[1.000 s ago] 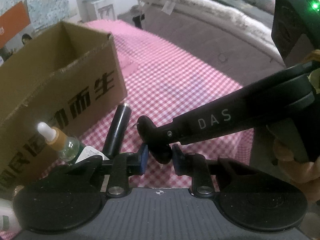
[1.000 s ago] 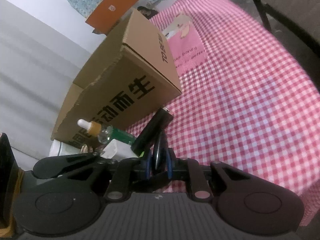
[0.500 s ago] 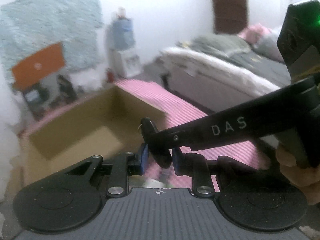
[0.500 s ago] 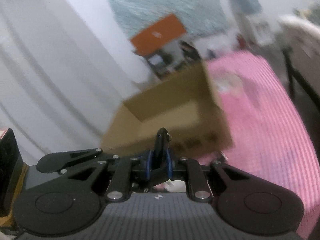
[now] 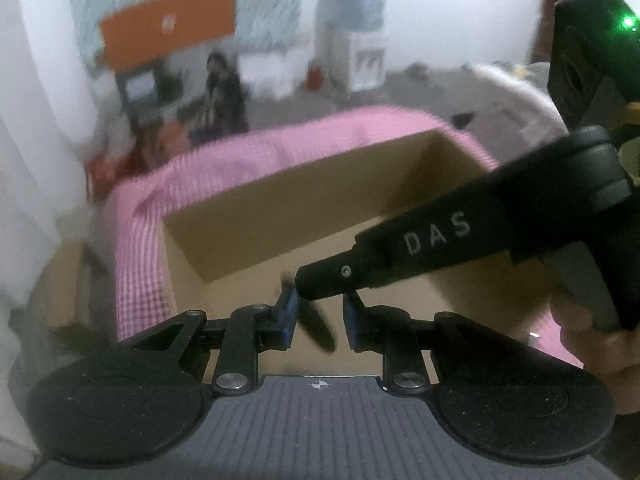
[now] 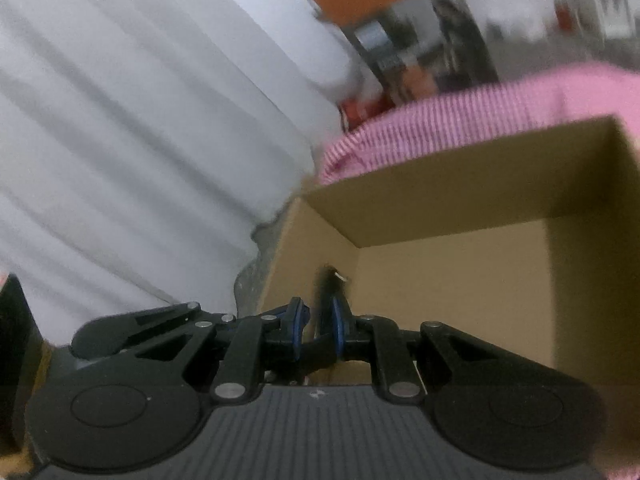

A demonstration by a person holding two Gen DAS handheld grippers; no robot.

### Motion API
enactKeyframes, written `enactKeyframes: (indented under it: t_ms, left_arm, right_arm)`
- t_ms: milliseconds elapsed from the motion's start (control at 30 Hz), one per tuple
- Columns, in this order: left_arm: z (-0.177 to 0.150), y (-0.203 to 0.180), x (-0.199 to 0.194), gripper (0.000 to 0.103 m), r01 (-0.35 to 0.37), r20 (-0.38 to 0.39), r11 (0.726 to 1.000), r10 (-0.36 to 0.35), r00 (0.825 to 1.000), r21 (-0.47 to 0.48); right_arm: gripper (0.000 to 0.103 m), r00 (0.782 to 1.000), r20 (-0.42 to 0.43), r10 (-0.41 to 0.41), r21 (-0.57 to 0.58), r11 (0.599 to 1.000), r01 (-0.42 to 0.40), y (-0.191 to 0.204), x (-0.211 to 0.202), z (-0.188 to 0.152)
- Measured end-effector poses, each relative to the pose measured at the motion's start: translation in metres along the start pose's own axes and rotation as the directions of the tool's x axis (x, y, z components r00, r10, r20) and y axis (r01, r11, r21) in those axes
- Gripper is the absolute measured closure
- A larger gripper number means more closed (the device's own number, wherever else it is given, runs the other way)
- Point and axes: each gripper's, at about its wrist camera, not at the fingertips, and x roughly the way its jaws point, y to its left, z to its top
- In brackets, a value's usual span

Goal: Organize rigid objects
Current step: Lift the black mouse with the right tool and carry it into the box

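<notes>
An open brown cardboard box (image 5: 280, 208) stands on a pink checked tablecloth (image 5: 140, 248). My left gripper (image 5: 318, 312) hovers over the box's open top, its blue pads on either side of a small black object (image 5: 320, 330) that is blurred. My right gripper (image 5: 320, 280) reaches in from the right, its fingertips at the same object. In the right wrist view my right gripper (image 6: 320, 320) is shut on the thin black object (image 6: 330, 284), which sticks up with a metal glint at its tip. The box (image 6: 460, 208) looks empty inside.
A white curtain (image 6: 140, 140) hangs at the left. Behind the table are an orange sign (image 5: 168, 36), a seated person (image 5: 222, 92) and a water dispenser (image 5: 356, 32). A bed (image 5: 516, 88) lies at the right. A hand (image 5: 588, 344) holds the right gripper.
Both grippers rose together from in front of the box to above its open top, keeping hold of the black object. The dropper bottle and black tube have left view.
</notes>
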Motion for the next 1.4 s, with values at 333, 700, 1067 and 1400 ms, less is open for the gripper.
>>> enactKeyframes:
  t_ms: [333, 700, 1067, 1400]
  left_arm:
    - [0.002, 0.032, 0.024, 0.076, -0.098, -0.034, 0.995, 0.098, 0.995, 0.002]
    - [-0.009, 0.017, -0.042, 0.044, -0.039, 0.08, 0.999, 0.04, 0.996, -0.02]
    - [-0.021, -0.008, -0.049, 0.041, -0.1, 0.08, 0.99, 0.092, 0.993, 0.101]
    - [-0.01, 0.008, 0.021, 0.067, -0.043, -0.149, 0.989, 0.064, 0.987, 0.144]
  right_arm:
    - [0.093, 0.991, -0.136, 0.005, 0.175, 0.984, 0.019, -0.029, 0.088, 0.035]
    - [0.078, 0.996, -0.088, -0.005, 0.094, 0.996, 0.013, -0.007, 0.029, 0.024]
    - [0.056, 0.99, -0.07, -0.12, 0.017, 0.992, 0.121, 0.007, -0.016, 0.003]
    - [0.08, 0.9, -0.328, -0.289, -0.076, 0.957, 0.279, -0.018, 0.067, 0.016]
